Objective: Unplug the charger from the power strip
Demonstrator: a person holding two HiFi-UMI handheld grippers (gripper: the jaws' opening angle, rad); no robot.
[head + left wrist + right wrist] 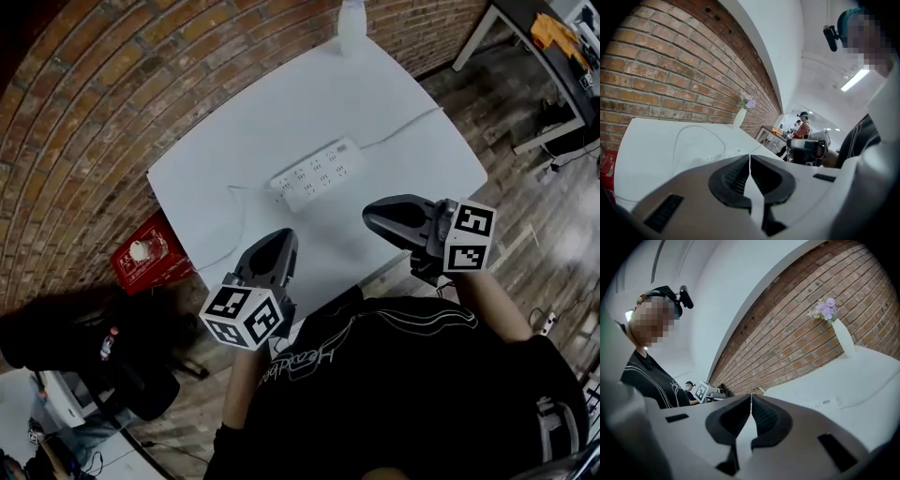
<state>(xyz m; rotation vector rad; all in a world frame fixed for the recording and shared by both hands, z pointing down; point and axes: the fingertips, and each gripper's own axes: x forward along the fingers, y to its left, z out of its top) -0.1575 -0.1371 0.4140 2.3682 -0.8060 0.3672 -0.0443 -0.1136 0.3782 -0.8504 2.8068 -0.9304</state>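
We can make out just one line of lettering: white cursive script (298,361) across the person's black shirt (422,375), upside down in the head view and too small for us to read letter by letter. Black-and-white square code patterns, not letters or digits, cover the white marker cube (242,316) of the left gripper (285,238) and the matching cube (467,236) of the right gripper (371,218)

White power strip (319,173), long and flat, sockets facing up, lying slantwise near the middle of the white table (225,131). Thick white cord (403,127) from its right-hand end to the table's right edge. Small white charger (278,184) at its left end, touching it, too small to tell how deep it sits. Thin cable (242,220) looping off toward the table's left edge.
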